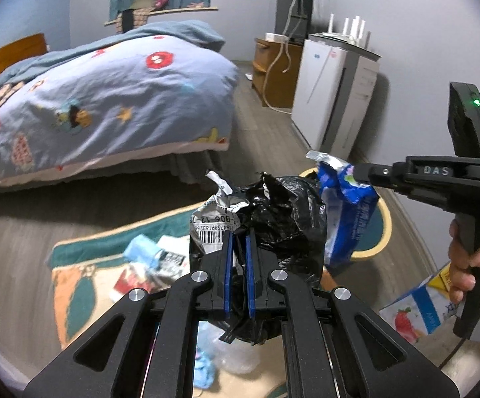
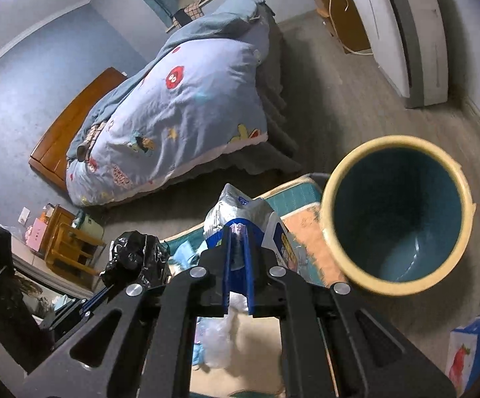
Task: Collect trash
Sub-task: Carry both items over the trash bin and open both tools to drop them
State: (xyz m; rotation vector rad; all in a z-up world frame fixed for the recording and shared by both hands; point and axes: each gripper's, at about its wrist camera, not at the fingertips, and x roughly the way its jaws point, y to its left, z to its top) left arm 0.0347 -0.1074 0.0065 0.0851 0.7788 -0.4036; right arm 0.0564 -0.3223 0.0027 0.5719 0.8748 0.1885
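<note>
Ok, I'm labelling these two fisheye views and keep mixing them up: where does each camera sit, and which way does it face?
Left wrist: on the left gripper, looking down along its fingers at the black bag it grips, toward the bed; the right gripper and its hand show at right.
Right wrist: on the right gripper, looking down at its blue packet and the bin; the left gripper shows at lower left.
Shared: bed, rug, bag, packet, bin, strawberry carton.

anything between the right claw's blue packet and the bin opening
Nothing in the way. In the right wrist view the blue packet in the right claw sits beside the bin; only rug shows between them.
</note>
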